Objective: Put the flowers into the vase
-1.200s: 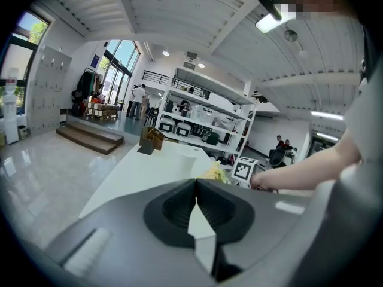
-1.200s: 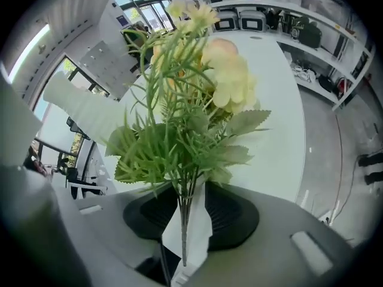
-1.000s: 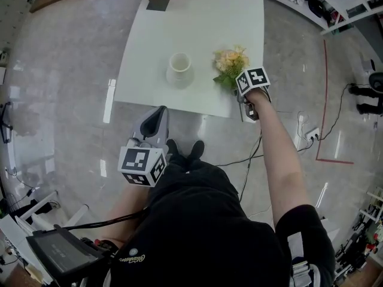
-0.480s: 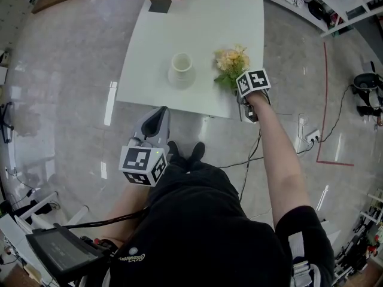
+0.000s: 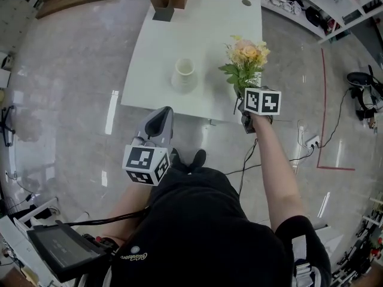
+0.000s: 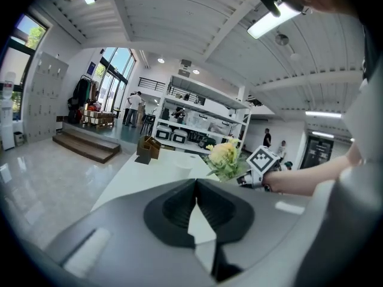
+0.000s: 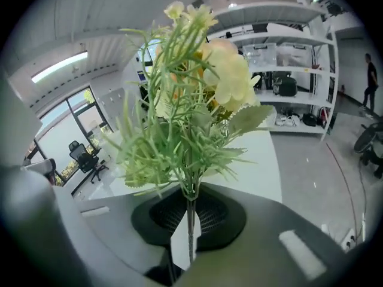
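Pinching stem of flowers (image 7: 222,79): right gripper (image 7: 190,213).

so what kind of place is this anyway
Probably a lab or workshop hall, not a home: open shelving loaded with equipment, cables trailing over the polished floor, and a red taped line on it.

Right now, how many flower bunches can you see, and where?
1. The flower bunch is clamped by its stem in the right gripper, raised off the white table, to the right of the vase. No other bunch shows on the table.
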{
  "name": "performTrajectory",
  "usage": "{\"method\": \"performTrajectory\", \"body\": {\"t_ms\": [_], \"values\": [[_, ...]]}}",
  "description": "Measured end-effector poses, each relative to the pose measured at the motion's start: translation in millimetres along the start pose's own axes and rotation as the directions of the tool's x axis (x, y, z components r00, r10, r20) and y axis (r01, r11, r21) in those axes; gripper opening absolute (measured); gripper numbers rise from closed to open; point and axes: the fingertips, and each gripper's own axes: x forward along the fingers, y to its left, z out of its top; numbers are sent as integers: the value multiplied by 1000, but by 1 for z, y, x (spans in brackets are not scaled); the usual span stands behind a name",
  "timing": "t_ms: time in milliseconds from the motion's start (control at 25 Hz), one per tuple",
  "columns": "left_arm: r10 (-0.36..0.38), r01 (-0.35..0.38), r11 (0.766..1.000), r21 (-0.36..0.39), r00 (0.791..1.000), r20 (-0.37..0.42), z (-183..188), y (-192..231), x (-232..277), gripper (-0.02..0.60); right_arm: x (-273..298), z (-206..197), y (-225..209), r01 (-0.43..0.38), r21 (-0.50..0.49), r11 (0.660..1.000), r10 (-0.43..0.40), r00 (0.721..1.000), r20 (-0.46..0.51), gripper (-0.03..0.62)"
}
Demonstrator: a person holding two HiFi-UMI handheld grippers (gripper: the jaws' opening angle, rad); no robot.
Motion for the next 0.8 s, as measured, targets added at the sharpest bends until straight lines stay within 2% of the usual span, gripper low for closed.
{"method": "performTrajectory", "body": {"t_ms": [80,160,320,440,520,800], "values": [[-4,4,1000,1,1000,11,4,-1,-2,8,-20,14,9,41,-38,998,-36,993,113,28],[-6,6,1000,6,1000,23,8,-1,-3,8,-41,29,22,87,-83,993,-66,970,232,28],[-9,9,1000,10,999,41,14,-2,-7,8,-84,46,53,135,-118,984,-68,889,453,28],[-11,10,1000,17,998,56,19,-2,-11,8,-106,47,72,145,-131,981,-54,844,534,28],[-12,10,1000,20,998,65,23,-2,-13,8,-111,43,80,151,-143,978,-49,838,544,28],[-7,5,1000,24,997,79,30,-1,-19,8,-110,35,93,140,-161,977,-35,851,524,28]]}}
